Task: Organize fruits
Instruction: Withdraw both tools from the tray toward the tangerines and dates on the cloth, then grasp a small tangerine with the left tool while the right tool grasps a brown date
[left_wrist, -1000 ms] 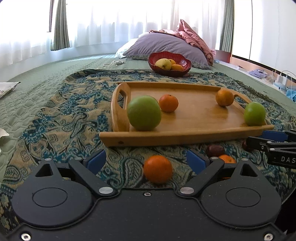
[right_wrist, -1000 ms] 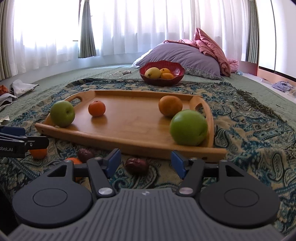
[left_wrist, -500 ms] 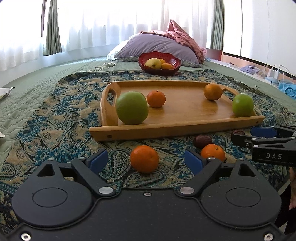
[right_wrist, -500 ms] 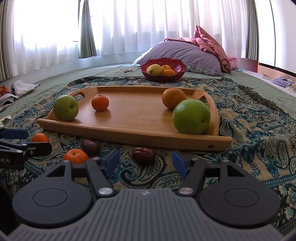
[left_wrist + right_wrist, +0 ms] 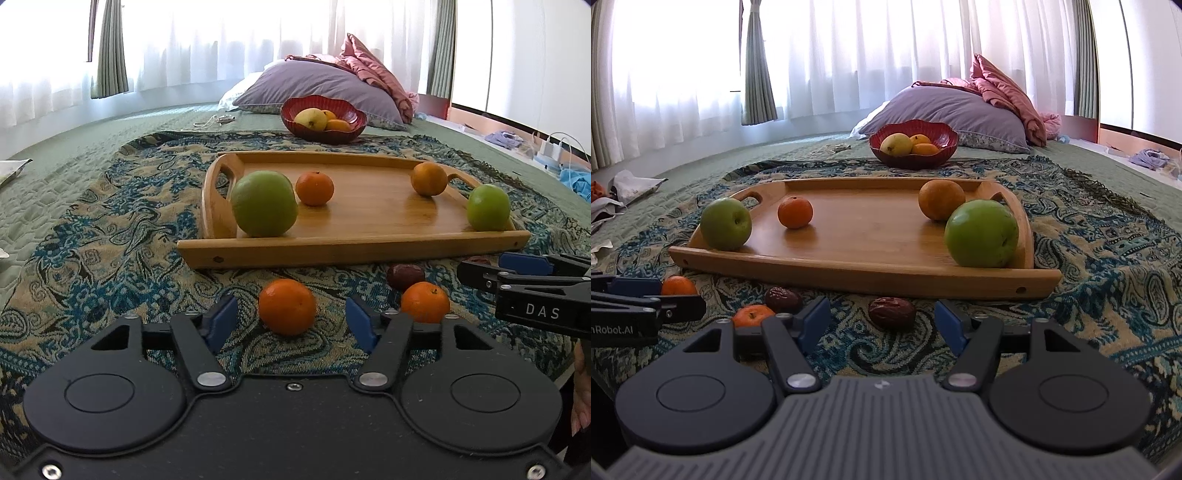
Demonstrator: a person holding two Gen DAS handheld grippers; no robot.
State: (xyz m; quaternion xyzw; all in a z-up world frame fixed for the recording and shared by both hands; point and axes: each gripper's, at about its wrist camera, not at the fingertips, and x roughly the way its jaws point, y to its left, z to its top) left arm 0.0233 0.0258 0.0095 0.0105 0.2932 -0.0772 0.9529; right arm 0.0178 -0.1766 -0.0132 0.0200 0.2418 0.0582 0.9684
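A wooden tray (image 5: 351,251) on a patterned blanket holds two green apples (image 5: 264,203) (image 5: 487,207) and two oranges (image 5: 314,188) (image 5: 428,179). In front of the tray a loose mandarin (image 5: 287,306) lies on the blanket. My left gripper (image 5: 290,311) has this mandarin between its jaws; they are closing, with a gap still on each side. A second mandarin (image 5: 424,302) and a dark date (image 5: 405,275) lie to its right. My right gripper (image 5: 882,310) is open around another date (image 5: 892,313), not touching it.
A red bowl (image 5: 323,120) of yellow and orange fruit stands behind the tray, in front of a purple pillow (image 5: 321,86). The two grippers are side by side, the right one (image 5: 517,273) close to the second mandarin. Papers (image 5: 631,182) lie at the far left.
The left gripper's blue pads have drawn in toward the mandarin from both sides. Both views have shifted slightly, and the loose fruit in front of the tray shows more fully.
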